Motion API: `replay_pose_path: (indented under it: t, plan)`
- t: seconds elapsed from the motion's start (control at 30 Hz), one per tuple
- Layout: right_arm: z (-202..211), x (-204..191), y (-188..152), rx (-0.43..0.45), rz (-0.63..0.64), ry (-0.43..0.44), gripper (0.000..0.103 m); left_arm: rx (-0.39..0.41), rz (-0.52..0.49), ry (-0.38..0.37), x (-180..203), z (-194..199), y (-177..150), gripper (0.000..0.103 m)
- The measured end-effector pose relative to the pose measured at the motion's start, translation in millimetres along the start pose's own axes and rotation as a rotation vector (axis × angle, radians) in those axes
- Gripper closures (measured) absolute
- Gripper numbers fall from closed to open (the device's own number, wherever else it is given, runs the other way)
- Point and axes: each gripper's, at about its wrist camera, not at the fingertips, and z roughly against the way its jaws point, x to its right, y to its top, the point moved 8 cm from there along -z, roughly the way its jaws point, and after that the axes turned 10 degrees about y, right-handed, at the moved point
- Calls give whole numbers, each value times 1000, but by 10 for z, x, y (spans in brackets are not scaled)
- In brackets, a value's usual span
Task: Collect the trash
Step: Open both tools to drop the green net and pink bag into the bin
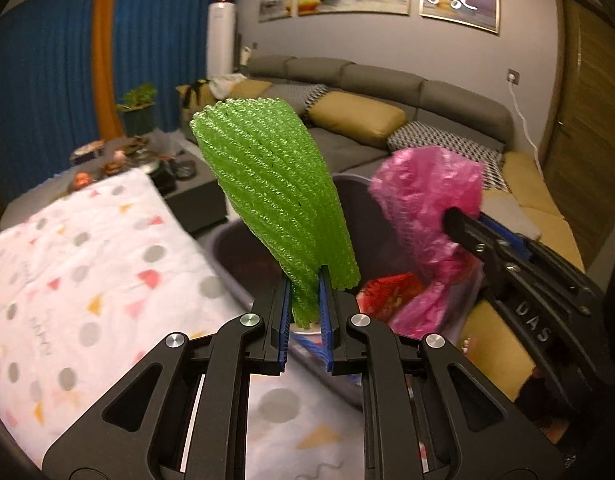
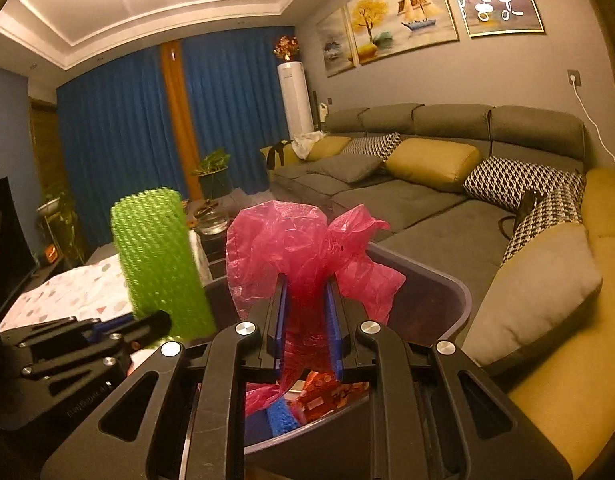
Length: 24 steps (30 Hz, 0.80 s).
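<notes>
**Two claws over the bin**

The left claw [image 1: 305,312] is clamped on a green foam net [image 1: 271,196], held up above the grey bin [image 1: 227,256]. The right claw [image 2: 307,320] is clamped on a pink bag [image 2: 303,248] over the same bin. Red wrappers [image 1: 387,294] lie inside. A spotted cloth [image 1: 83,264] lies beside the bin.

A white blanket [image 1: 79,280] with grey dots and coloured triangles fills the lower left of the left wrist view; the grey bin [image 1: 223,264] sits at its right edge.
</notes>
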Motion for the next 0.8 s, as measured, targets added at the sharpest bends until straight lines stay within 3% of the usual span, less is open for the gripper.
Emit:
replay_pose_path:
  t: [0.17,0.33,0.43,0.63,0.73,0.8]
  plan:
    - [-120,87,-76,-22,-12,-1,81,-21,-22,-25,92,-153,-28,82]
    - [-182,94,-86,-32,-16,5,81,-17,2,-39,58,-159,-50,49]
    - [-226,115,-85,-42,-14,9,78,4,21,-26,1,-106,-48,34]
    - [-233,69,-93,-46,-11,14,53,28,83,31,-260,44,-84,19]
    - [-204,75,-63,-37,1,6,43,56,91,113,-420,201,-110,11]
    - [-146,36,-45,-25,19,0,30,68,97,156,-524,335,-148,9]
